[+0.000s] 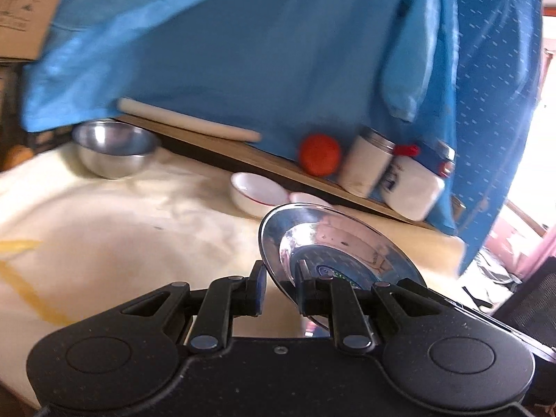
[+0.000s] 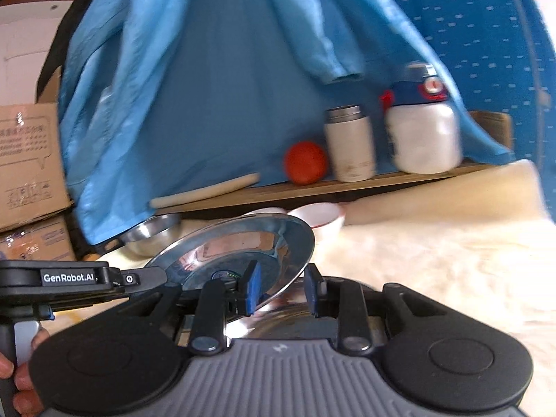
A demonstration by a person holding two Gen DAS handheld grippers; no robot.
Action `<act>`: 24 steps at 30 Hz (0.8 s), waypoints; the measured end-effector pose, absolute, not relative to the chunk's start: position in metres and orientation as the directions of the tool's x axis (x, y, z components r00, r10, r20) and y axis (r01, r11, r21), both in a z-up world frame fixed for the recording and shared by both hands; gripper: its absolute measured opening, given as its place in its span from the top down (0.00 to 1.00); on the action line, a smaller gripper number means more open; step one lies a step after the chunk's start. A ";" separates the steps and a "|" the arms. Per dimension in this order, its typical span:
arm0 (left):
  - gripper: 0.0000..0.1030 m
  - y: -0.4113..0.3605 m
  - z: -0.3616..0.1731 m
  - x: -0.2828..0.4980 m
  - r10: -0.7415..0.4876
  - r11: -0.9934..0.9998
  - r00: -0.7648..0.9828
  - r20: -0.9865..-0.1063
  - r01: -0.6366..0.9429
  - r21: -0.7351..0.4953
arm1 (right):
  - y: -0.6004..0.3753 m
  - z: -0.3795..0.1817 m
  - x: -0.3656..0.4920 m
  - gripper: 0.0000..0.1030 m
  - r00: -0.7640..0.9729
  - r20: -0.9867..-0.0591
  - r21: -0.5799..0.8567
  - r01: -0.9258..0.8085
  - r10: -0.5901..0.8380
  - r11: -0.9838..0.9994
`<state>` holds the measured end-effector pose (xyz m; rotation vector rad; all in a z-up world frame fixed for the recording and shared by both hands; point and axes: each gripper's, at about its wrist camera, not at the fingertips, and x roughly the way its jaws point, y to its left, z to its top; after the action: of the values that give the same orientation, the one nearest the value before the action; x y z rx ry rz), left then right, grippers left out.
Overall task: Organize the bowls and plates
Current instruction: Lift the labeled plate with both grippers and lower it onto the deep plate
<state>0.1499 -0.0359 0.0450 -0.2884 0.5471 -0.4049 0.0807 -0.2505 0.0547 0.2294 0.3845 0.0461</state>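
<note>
A shiny steel plate [image 1: 333, 243] is held tilted above the cream cloth between both grippers. My left gripper [image 1: 279, 276] straddles its left rim, and my right gripper [image 2: 283, 286] straddles its right rim [image 2: 243, 243]; a gap shows at each, so neither looks clamped tight. A steel bowl [image 1: 111, 147] stands far left on the cloth and shows in the right wrist view [image 2: 149, 234]. A white bowl with a red rim [image 1: 255, 189] sits behind the plate, with a second white dish [image 1: 309, 199] beside it; the white bowl also shows in the right wrist view [image 2: 321, 220].
A wooden ledge [image 2: 347, 186] at the back carries a rolling pin [image 1: 187, 121], a red ball [image 1: 319, 154], a white steel-lidded canister [image 2: 351, 142] and a white jar [image 2: 422, 128]. Blue cloth [image 2: 226, 87] hangs behind. Cardboard boxes [image 2: 27, 160] stand left.
</note>
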 end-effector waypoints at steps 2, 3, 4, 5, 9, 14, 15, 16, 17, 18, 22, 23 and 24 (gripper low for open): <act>0.82 -0.046 0.043 0.149 -0.465 0.873 0.766 -0.445 0.313 -0.374 | -0.259 0.055 0.075 0.70 0.928 -0.366 0.232 0.019 0.069 0.972; 0.82 -0.050 0.042 0.149 -0.472 0.870 0.761 -0.446 0.320 -0.375 | -0.263 0.055 0.072 0.70 0.929 -0.366 0.234 0.029 0.061 0.972; 0.82 -0.054 0.042 0.148 -0.477 0.868 0.756 -0.448 0.325 -0.375 | -0.267 0.055 0.069 0.70 0.929 -0.367 0.235 0.036 0.055 0.971; 0.82 -0.057 0.041 0.148 -0.482 0.866 0.752 -0.451 0.330 -0.375 | -0.270 0.054 0.067 0.70 0.928 -0.369 0.238 0.042 0.051 0.970; 0.82 -0.066 0.037 0.145 -0.488 0.866 0.738 -0.466 0.341 -0.366 | -0.278 0.049 0.062 0.70 0.923 -0.382 0.244 0.055 0.044 0.968; 0.82 -0.072 0.033 0.139 -0.479 0.874 0.732 -0.485 0.347 -0.339 | -0.283 0.042 0.055 0.70 0.914 -0.404 0.238 0.061 0.041 0.969; 0.82 -0.074 0.032 0.138 -0.475 0.877 0.732 -0.488 0.348 -0.332 | -0.283 0.041 0.054 0.70 0.912 -0.408 0.235 0.063 0.039 0.970; 0.82 -0.076 0.032 0.138 -0.473 0.879 0.733 -0.490 0.349 -0.326 | -0.283 0.040 0.053 0.70 0.911 -0.410 0.233 0.067 0.036 0.970; 0.81 -0.077 0.031 0.137 -0.471 0.880 0.732 -0.492 0.352 -0.319 | -0.284 0.040 0.051 0.70 0.911 -0.411 0.228 0.071 0.030 0.971; 0.81 -0.078 0.031 0.136 -0.470 0.881 0.732 -0.492 0.355 -0.313 | -0.283 0.040 0.050 0.70 0.911 -0.412 0.223 0.073 0.026 0.972; 0.81 -0.082 0.030 0.134 -0.470 0.882 0.731 -0.495 0.362 -0.302 | -0.284 0.039 0.047 0.70 0.910 -0.415 0.213 0.080 0.016 0.974; 0.81 -0.082 0.030 0.134 -0.470 0.882 0.730 -0.497 0.362 -0.301 | -0.285 0.039 0.047 0.70 0.909 -0.416 0.212 0.081 0.015 0.974; 0.81 -0.082 0.029 0.133 -0.469 0.882 0.729 -0.498 0.363 -0.300 | -0.284 0.039 0.047 0.70 0.908 -0.419 0.211 0.082 0.014 0.974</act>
<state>0.1334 -0.0824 0.0294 -0.1874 0.5975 -0.4614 0.0465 -0.2844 0.0385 0.2274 0.4318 -0.0357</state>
